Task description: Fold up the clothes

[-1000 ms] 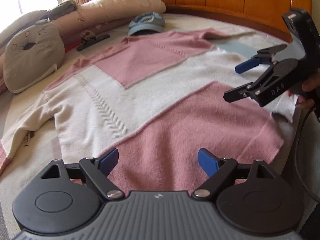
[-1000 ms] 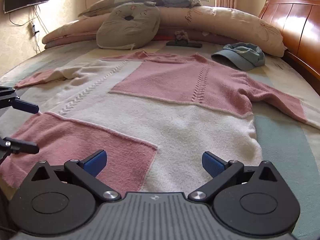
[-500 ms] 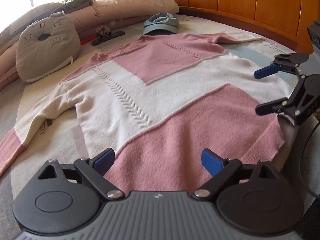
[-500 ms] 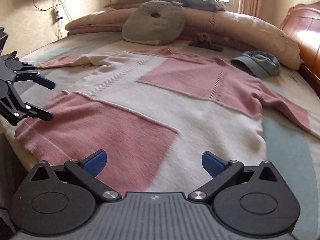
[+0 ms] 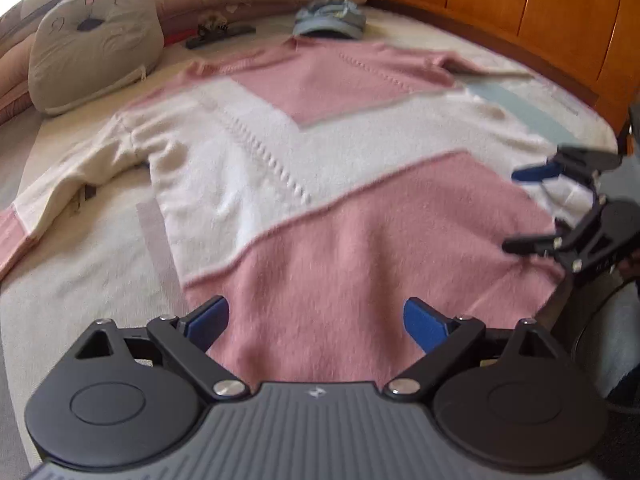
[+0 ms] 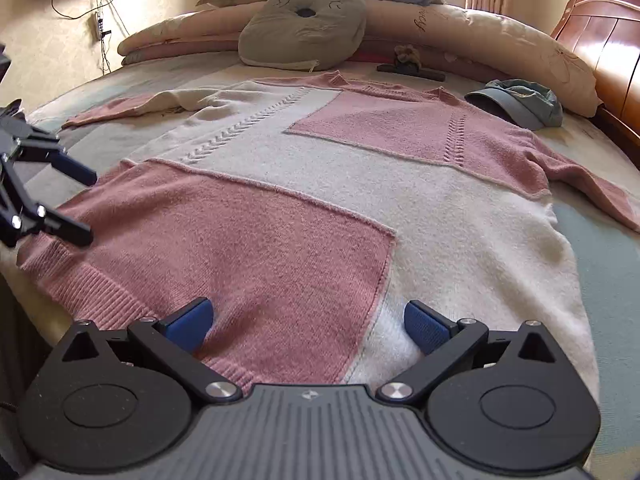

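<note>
Hovering over the near edge of the bed (image 6: pixel 608 264), both claws are lined up above the hem of the pink-and-cream knitted sweater (image 6: pixel 320 184), and nothing has been picked up yet. The sweater lies spread flat, front up, hem toward the near edge, collar toward the pillows (image 6: pixel 460 28), one sleeve trailing toward each side of the bed. The left gripper (image 5: pixel 316 318) has just been opening and now stands released, wide apart, with only the pink hem panel showing below the gap, not pinched. The right gripper (image 6: pixel 306 322) is released too, blue pads spread over the seam where pink meets cream at the hem; I can't tell whether the pads brush the knit.

This looks like the very start of the fold: the set-up for a first grasp. Next, I'd judge, each claw has to drop onto the hem near its own corner, clench on the ribbing, and lift evenly so the lower half carries up toward the collar without bunching. The blue cap (image 6: pixel 520 102) sits just beside the shoulder near the headboard (image 6: pixel 608 40), and the grey cat cushion (image 6: pixel 304 28) lies beyond the collar; both could get in the way.
</note>
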Demonstrator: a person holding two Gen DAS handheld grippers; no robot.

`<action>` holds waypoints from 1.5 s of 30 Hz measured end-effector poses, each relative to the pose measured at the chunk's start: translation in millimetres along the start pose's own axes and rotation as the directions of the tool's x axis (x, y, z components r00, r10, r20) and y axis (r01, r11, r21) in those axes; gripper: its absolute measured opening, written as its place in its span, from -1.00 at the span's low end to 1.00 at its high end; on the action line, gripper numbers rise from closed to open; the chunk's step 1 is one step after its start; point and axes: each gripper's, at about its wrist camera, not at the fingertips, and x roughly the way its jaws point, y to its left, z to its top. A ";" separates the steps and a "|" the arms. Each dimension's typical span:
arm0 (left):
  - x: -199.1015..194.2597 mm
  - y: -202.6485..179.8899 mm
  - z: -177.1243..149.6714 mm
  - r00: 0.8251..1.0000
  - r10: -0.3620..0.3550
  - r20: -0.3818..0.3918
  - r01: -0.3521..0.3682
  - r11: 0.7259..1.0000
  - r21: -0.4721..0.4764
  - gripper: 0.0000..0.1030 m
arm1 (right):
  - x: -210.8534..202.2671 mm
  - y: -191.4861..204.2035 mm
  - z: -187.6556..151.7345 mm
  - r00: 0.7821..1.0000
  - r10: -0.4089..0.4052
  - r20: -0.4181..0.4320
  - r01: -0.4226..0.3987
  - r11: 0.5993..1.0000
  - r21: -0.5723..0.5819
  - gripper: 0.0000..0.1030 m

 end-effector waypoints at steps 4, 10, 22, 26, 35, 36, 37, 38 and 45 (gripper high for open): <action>39.4 29.7 34.0 0.998 0.050 0.049 -0.045 0.995 -0.090 0.82 | 2.7 4.4 3.2 0.999 -0.033 -0.003 0.033 0.999 0.026 1.00; 79.3 57.0 34.5 0.989 0.143 0.037 -0.141 0.989 -0.046 0.95 | -7.0 5.2 -7.0 0.999 -0.031 0.006 0.031 0.999 0.013 1.00; 50.2 48.4 44.6 0.997 -0.012 0.081 0.014 1.000 -0.020 0.85 | -11.4 25.0 30.5 0.997 0.060 0.038 -0.060 0.998 -0.015 1.00; 73.1 64.2 49.1 0.995 -0.088 0.041 0.093 0.987 -0.134 0.85 | 24.1 63.8 61.9 0.990 0.128 0.049 -0.121 0.985 -0.125 1.00; 81.9 54.0 41.4 1.000 -0.017 0.001 0.017 1.000 0.002 0.88 | 61.7 93.5 59.4 0.992 0.114 -0.048 -0.118 0.989 -0.092 1.00; 82.2 55.3 41.3 1.000 -0.014 0.006 0.014 1.000 -0.002 0.88 | 52.8 92.3 53.5 0.990 0.128 -0.061 -0.132 0.988 -0.079 1.00; 82.4 56.6 41.2 1.000 -0.012 0.011 0.012 1.000 -0.006 0.89 | 45.3 93.1 47.2 0.987 0.137 -0.084 -0.145 0.985 -0.098 1.00; 82.9 56.8 41.2 1.000 -0.007 0.014 0.007 1.000 -0.008 0.92 | 37.4 98.2 39.5 0.987 0.127 -0.095 -0.141 0.977 -0.159 1.00; 59.6 46.7 43.3 0.999 0.007 0.039 -0.008 1.000 0.013 0.84 | 14.3 79.0 52.8 0.993 0.096 -0.063 -0.105 0.981 -0.164 1.00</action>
